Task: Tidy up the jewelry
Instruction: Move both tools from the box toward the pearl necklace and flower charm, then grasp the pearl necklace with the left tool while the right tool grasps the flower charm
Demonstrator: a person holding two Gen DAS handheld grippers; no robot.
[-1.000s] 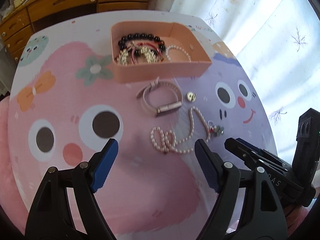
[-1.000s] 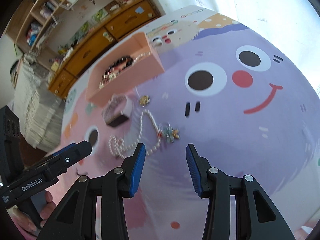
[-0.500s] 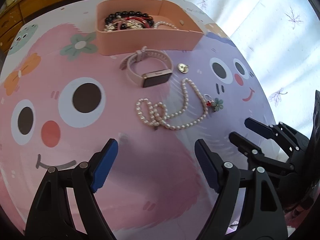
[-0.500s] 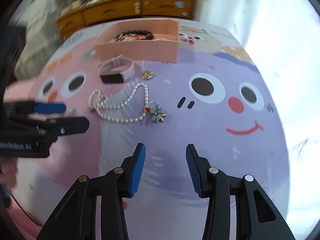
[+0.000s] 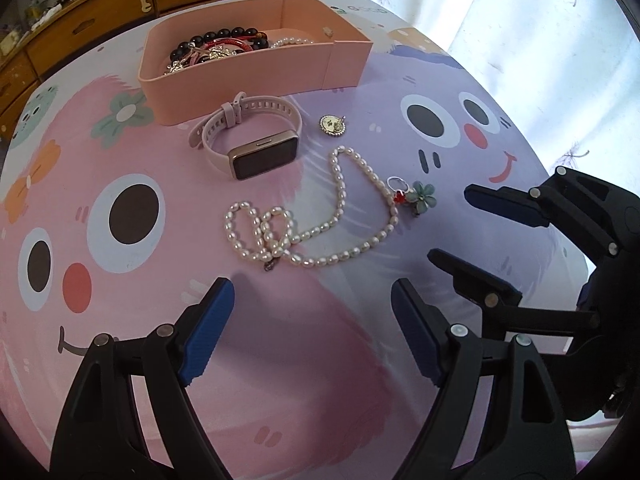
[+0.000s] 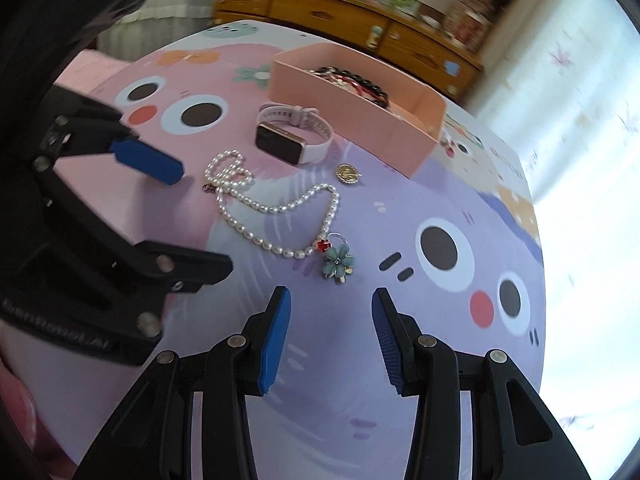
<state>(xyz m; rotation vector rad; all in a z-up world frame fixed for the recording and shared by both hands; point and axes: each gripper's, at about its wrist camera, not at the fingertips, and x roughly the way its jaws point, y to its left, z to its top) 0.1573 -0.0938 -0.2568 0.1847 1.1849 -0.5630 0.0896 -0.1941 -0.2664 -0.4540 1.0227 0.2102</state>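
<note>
Both grippers have closed in on the loose pieces, and the right gripper (image 6: 331, 334) has rolled level, so a pick looks near. Its jaws stand apart, empty, just short of the flower charm (image 6: 338, 263). The left gripper (image 5: 310, 330) hangs with jaws wide and empty above the pearls (image 5: 320, 220). Watch (image 5: 256, 140) and coin pendant (image 5: 333, 125) lie mid-worktop, before the box (image 5: 248, 68) at the far edge. The left view looks down into the box, bracelets (image 5: 218, 46) inside; the right view shows mostly its wall, but catches the charm clearly.
</note>
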